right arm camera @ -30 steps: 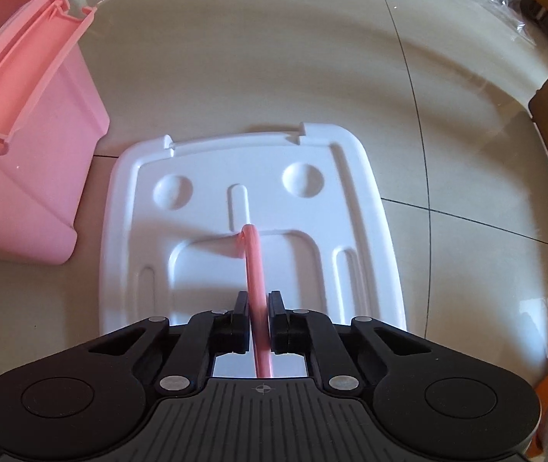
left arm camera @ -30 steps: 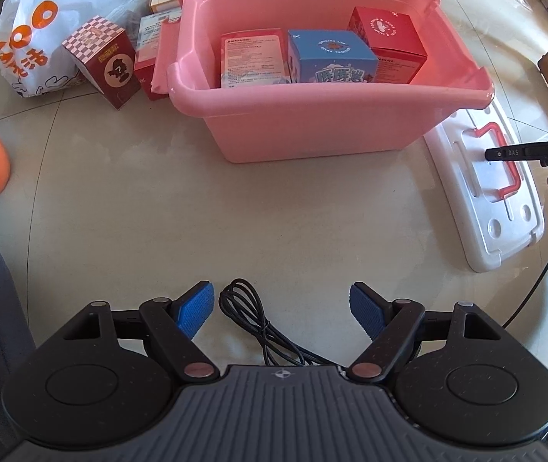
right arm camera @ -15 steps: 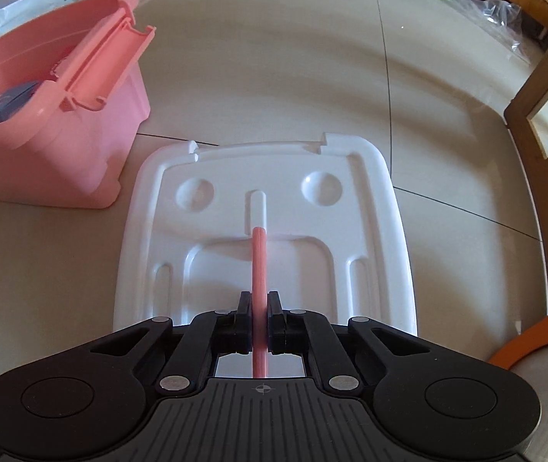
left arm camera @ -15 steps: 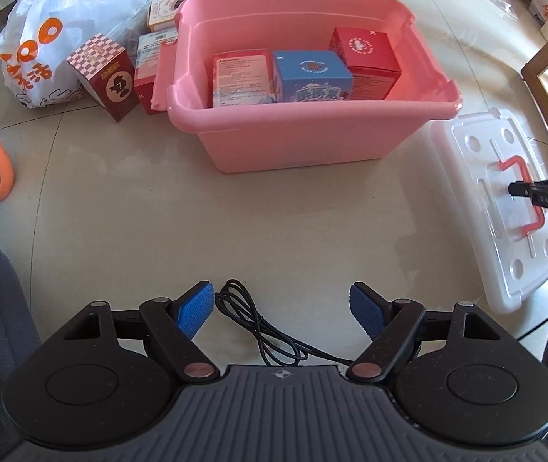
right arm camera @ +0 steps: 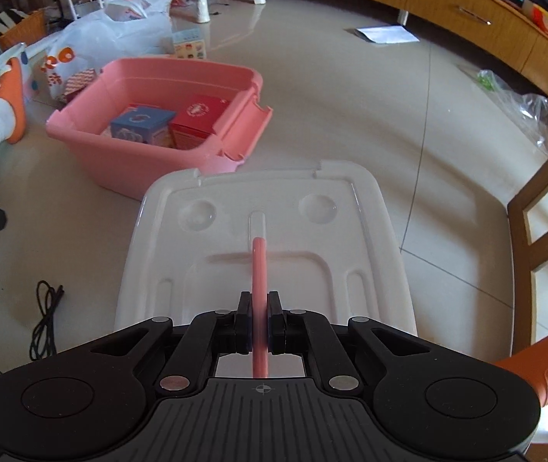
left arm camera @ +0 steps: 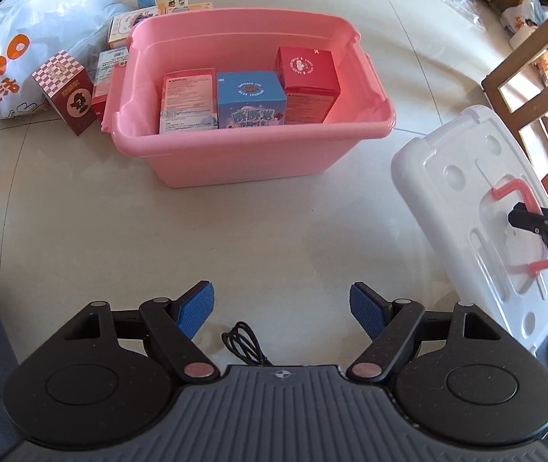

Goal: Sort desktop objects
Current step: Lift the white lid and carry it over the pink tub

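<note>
A pink bin [left arm camera: 258,150] stands on the floor with three boxes inside: a pink-white one [left arm camera: 187,100], a blue one [left arm camera: 250,100] and a red one [left arm camera: 306,77]. It also shows in the right wrist view [right arm camera: 127,161]. My right gripper [right arm camera: 260,323] is shut on the pink handle [right arm camera: 259,281] of the white lid [right arm camera: 235,231] and holds the lid off the floor, to the right of the bin [left arm camera: 466,200]. My left gripper [left arm camera: 281,308] is open and empty, low over the floor in front of the bin.
Loose boxes, one checkered [left arm camera: 66,96], and a white shopping bag [left arm camera: 39,27] lie left of the bin. A black cable [left arm camera: 243,346] lies on the floor under my left gripper. A wooden chair [right arm camera: 543,238] stands at the right. An orange slipper [right arm camera: 10,92] is on the left.
My right gripper has lifted the white lid off the floor and raised it, tilting its view up toward the bin. My left gripper has pulled back and up from the bin.
</note>
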{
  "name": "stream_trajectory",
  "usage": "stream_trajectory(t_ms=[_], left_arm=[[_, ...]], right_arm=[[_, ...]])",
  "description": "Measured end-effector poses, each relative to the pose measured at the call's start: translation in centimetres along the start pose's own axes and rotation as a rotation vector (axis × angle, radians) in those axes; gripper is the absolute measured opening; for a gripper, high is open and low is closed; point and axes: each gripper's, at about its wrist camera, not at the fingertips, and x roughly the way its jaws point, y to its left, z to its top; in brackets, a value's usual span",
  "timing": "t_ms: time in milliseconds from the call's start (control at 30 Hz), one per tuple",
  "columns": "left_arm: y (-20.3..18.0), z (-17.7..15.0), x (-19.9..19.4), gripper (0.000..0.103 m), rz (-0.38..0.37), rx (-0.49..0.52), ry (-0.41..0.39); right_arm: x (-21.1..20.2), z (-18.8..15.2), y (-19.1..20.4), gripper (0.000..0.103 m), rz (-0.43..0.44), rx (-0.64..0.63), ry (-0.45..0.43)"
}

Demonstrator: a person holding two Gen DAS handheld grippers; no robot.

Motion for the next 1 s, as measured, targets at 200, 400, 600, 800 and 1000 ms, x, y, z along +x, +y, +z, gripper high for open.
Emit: stream_trajectory(t_ms=[200, 400, 600, 800, 1000], left_arm=[[0.5, 0.8, -0.4, 0.08, -0.005, -0.008, -0.015], [2.4, 1.0, 0.0, 0.08, -0.001, -0.051, -0.009], [4.6, 1.8, 2.5, 0.08, 0.016, -0.097, 0.016], [5.3, 4.0, 5.3, 0.08, 0.033, -0.1, 0.022], [4.8, 6.7, 3.4, 0.08, 0.123, -0.017, -0.079]], right_arm=[[-2.5, 3.8, 2.5, 0.006, 0.062, -0.059, -0.065], [-1.3, 7.6, 5.0, 0.006, 0.121, -0.118, -0.095], [4.7, 11.0, 7.6, 0.006, 0.161, -0.179, -0.051], [8.5, 13.4, 8.2, 0.006, 0.163, -0.209, -0.018], [9.3, 14.8, 8.6, 0.006, 0.112, -0.325, -0.006]])
